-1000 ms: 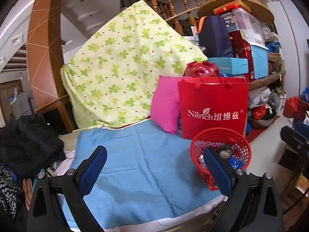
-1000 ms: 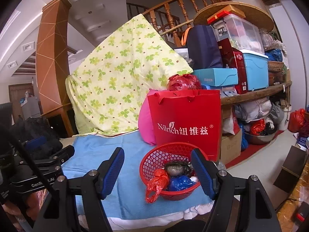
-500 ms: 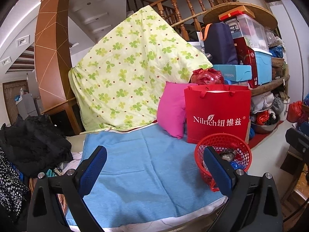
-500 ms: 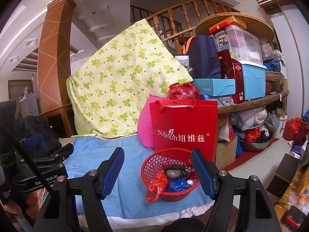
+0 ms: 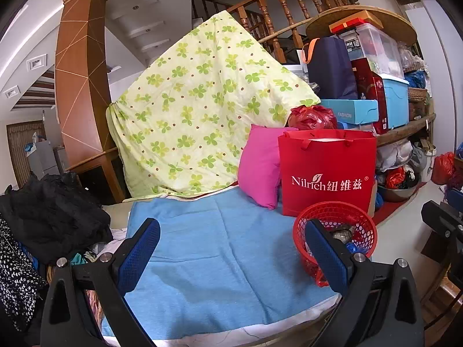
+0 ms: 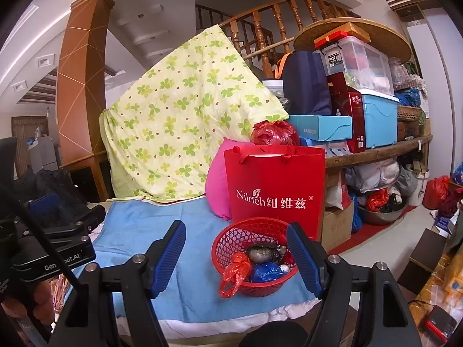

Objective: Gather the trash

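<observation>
Right wrist view has the red basket (image 6: 254, 260) near the front right corner of the blue blanket (image 6: 150, 231), at about five o'clock from the middle of the frame, just in front of the red paper bag (image 6: 277, 190). Inside the basket I count four pieces of trash that I can tell apart: a red plastic bag (image 6: 234, 271) drooping over the rim, a blue crumpled bag (image 6: 266, 271), a grey-brown wad (image 6: 260, 253) and a small white bit (more may lie underneath, hidden). One basket, one paper bag, one pink pillow (image 6: 217, 185), one clover-print quilt (image 6: 179, 121) leaning behind them.

By the look of it the collecting is mostly done. The blanket shows no loose litter in either view, and what trash there is sits in the basket. What is left, I would judge, is at most a final check of the clothes heap (image 5: 49, 211) at nine o'clock in the left wrist view, where I cannot tell trash from fabric.

The right gripper (image 6: 237, 257) hangs short of the basket with its jaws apart and nothing between them; the left gripper (image 5: 231, 254) is the same, jaws wide over bare blanket, with the basket at its three o'clock.
</observation>
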Tool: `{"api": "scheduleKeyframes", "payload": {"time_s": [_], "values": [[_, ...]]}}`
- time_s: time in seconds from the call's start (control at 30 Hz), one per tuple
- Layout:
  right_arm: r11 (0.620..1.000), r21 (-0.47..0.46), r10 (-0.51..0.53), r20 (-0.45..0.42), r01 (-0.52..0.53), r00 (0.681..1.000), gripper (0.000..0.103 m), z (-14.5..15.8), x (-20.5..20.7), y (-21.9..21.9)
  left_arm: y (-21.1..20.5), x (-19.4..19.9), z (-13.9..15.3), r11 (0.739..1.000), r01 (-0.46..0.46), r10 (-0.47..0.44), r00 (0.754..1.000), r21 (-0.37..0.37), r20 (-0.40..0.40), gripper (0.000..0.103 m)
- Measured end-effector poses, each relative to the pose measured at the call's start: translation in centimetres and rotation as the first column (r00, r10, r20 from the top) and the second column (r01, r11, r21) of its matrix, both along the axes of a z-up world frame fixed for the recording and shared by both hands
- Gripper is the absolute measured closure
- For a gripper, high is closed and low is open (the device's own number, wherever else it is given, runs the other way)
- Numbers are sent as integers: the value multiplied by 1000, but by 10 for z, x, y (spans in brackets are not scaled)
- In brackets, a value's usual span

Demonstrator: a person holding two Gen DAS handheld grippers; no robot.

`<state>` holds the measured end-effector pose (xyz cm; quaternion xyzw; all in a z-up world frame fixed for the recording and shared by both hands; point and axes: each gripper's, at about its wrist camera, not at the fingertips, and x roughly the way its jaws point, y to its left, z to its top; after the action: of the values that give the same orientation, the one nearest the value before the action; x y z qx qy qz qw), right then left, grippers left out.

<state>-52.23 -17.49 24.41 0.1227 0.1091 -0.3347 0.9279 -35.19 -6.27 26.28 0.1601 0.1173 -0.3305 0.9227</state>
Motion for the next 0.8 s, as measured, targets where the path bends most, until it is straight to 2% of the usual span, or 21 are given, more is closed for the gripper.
{"api": "scheduleKeyframes", "payload": {"time_s": [0.8], "values": [[1000, -11, -2, -5, 2, 1000, 28, 1, 3, 4, 12, 0, -2, 1000, -20, 20, 1000, -4, -1, 3]]}}
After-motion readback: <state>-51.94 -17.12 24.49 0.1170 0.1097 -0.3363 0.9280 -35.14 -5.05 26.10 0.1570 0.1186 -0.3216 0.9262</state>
